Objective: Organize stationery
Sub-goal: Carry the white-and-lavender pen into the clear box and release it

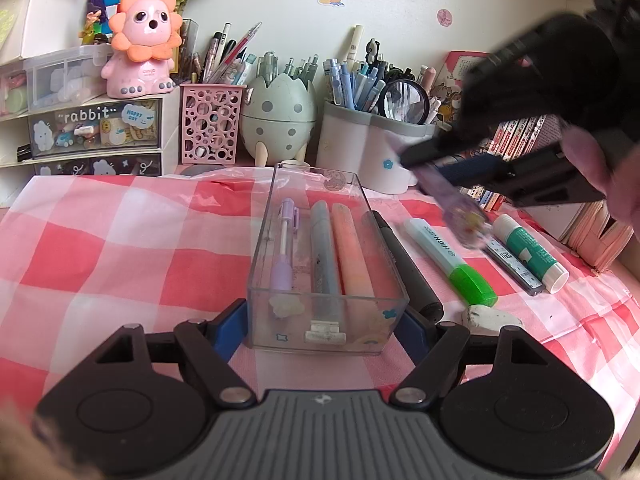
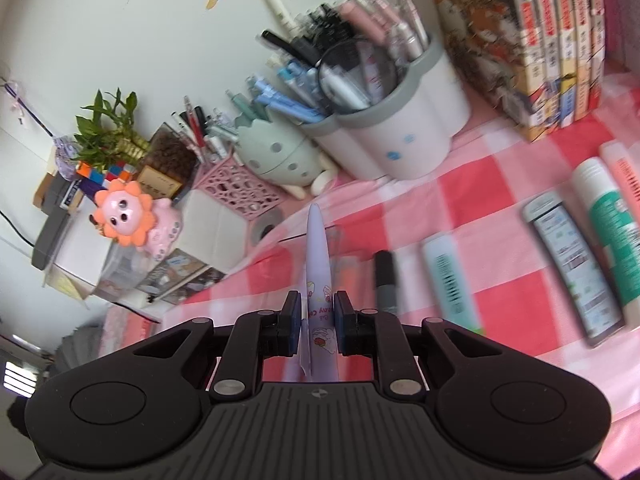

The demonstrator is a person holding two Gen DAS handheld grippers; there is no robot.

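A clear plastic tray [image 1: 262, 240] stands on the red checked cloth and holds a lilac pen [image 1: 285, 240], a grey marker [image 1: 325, 248] and an orange marker [image 1: 354, 252]. My left gripper [image 1: 322, 324] grips the tray's near end with its blue pads on both sides. My right gripper [image 2: 317, 314] is shut on a lilac printed pen [image 2: 317, 256]; in the left wrist view it [image 1: 448, 164] holds that pen [image 1: 460, 208] in the air to the right of the tray. A black marker [image 1: 404, 264], green highlighter [image 1: 448, 260], lead case [image 1: 516, 268], glue stick [image 1: 528, 252] and eraser [image 1: 492, 318] lie beside the tray.
Pen holders stand at the back: a pink perforated cup [image 1: 210, 124], an egg-shaped holder [image 1: 278, 116] and a white and grey one [image 1: 368, 140]. Drawers with a pink lion toy [image 1: 142, 44] are at back left. Books [image 2: 552, 40] stand at the right.
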